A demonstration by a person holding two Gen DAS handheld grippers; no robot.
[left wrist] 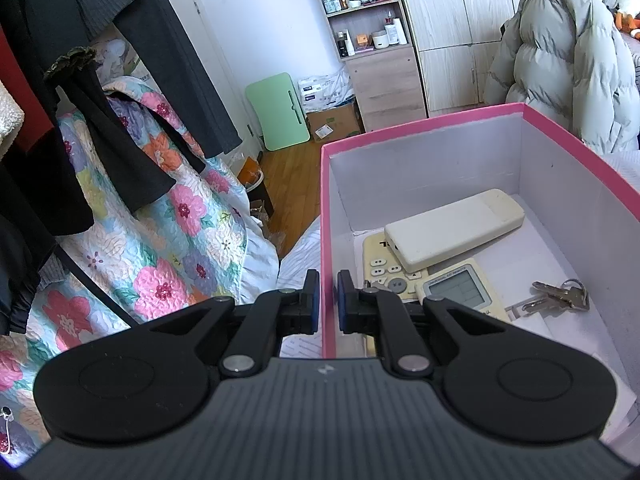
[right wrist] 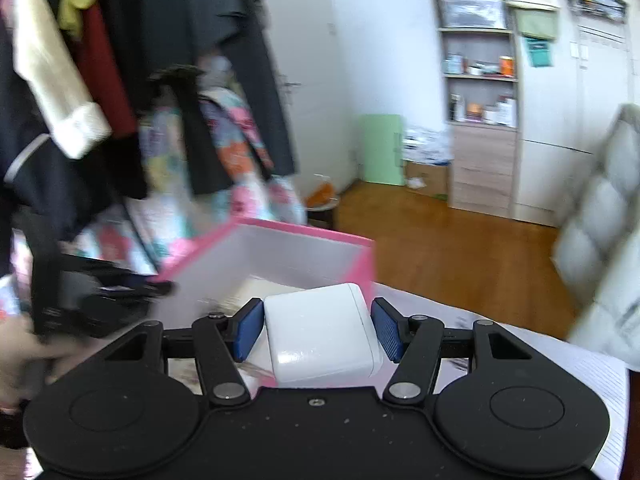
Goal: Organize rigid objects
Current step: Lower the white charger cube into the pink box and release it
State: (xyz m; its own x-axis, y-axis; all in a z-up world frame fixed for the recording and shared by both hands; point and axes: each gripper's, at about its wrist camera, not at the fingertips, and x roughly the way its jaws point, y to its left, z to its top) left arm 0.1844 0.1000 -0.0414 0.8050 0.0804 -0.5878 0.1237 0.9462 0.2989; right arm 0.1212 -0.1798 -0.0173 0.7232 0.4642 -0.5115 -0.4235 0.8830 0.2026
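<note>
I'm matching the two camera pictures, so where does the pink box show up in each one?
Left wrist view: pink box fills the right half, open, with remotes and keys inside.
Right wrist view: pink box sits centre, behind the white charger.
Shared landmark: green board leaning against the far wall.

Left gripper (left wrist: 328, 300): black plastic linkage arms, silver round pivot pins, two large round black housings with a faint raised circle on each. Body behind was dark grey, ribbed lengthwise, with a small pale logo near its front edge. Finger pads (left wrist: 313, 300) were blue.

Right gripper (right wrist: 318, 330): same build, black arms, silver pivots, blue ribbed pads (right wrist: 386, 330). Flat black body was speckled with pale dust, one small screw at centre front.

A blurred hand (right wrist: 20, 360) showed at the left edge of the right wrist view.
</note>
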